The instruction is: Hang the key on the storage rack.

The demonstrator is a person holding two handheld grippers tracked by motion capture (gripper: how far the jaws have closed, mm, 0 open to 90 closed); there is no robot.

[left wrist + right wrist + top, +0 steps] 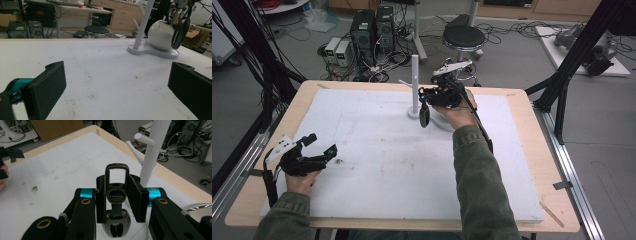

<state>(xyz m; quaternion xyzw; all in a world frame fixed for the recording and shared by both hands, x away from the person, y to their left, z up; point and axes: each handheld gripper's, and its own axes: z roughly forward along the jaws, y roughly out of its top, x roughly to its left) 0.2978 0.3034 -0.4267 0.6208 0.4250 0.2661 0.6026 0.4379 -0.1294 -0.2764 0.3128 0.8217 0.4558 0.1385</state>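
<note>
One thing matters here imo: the right gripper (432, 98), clamped on the dark key fob (117, 195) that hangs long-axis down, is just beside the white peg stand (414, 85), while the left gripper (319, 146) sits open, well apart.

Clutter beyond the counter (532, 107)
A black stool (464, 36) and two computer towers (373, 29) stand among tangled floor cables (507, 30).

Even, fairly bright overhead light falls on the white table mat (377, 150), casting only soft, faint shadows beside the white peg stand (414, 85), while all pictures look slightly soft and the nearest jaws blur.
</note>
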